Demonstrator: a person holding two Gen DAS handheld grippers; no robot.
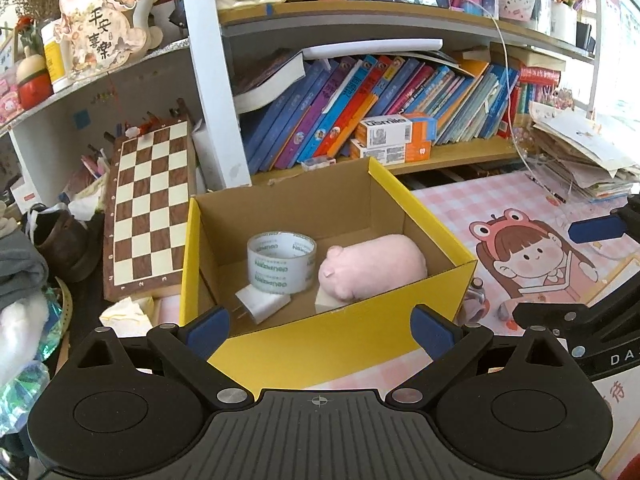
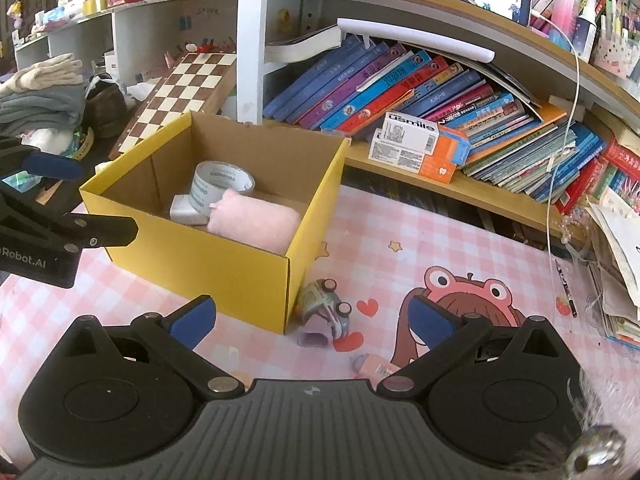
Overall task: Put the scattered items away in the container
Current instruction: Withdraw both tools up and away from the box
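Pink plush pig (image 1: 372,274) lengthwise in yellow box (image 1: 320,344), snout toward tape roll (image 1: 281,262), both tongs released

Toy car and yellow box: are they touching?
Touching, it seems. The right wrist view shows the toy car tipped on its side with its top pressed against the near corner of the yellow box, no mat visible between them.

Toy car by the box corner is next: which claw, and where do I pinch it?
Use the right claw, open and nearest. The toy car lies tipped over, wheels showing, close against the yellow box. Probably come from above on the mat side and pinch across its narrow body, not the wheels.
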